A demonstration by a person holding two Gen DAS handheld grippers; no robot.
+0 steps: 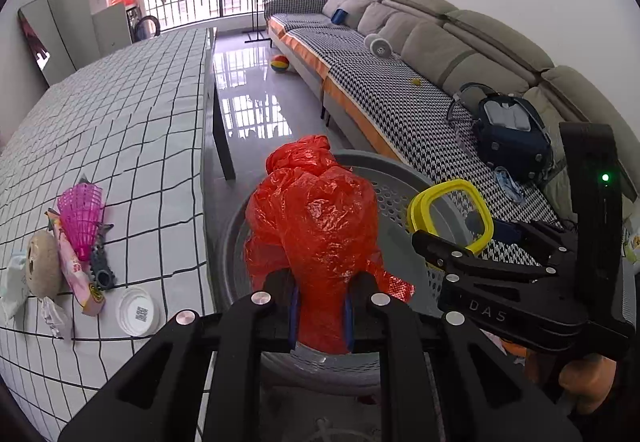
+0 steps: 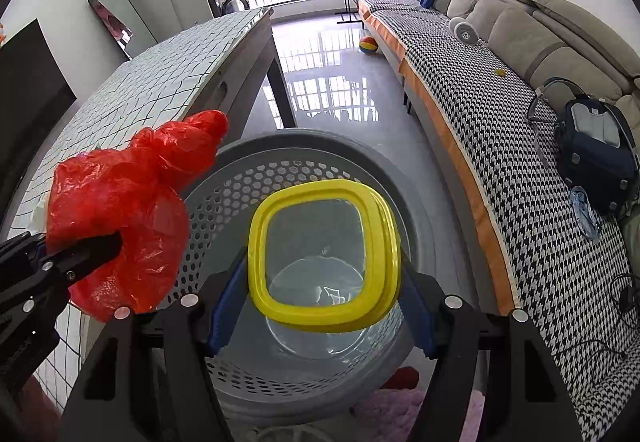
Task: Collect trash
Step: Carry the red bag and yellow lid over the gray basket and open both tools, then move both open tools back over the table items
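Above the round grey perforated plastic basket (image 1: 400, 178), the left gripper (image 1: 320, 294) tilts downward, pinched tight on a crumpled red plastic bag (image 1: 316, 218). From the right wrist, the right gripper (image 2: 320, 282) angles down over the basket (image 2: 248, 178), jaws half-spread, clamping a yellow-rimmed clear square plastic container (image 2: 322, 254).

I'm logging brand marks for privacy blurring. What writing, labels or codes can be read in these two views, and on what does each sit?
"DAS" (last character perhaps a 5): pale letters on the black body of the right gripper, seen from the left wrist.
White round lid on the table: a dark square code, too small to read.
Pink packet beside it: yellow-and-black print, too blurred to read.
Right wrist view: no readable writing.
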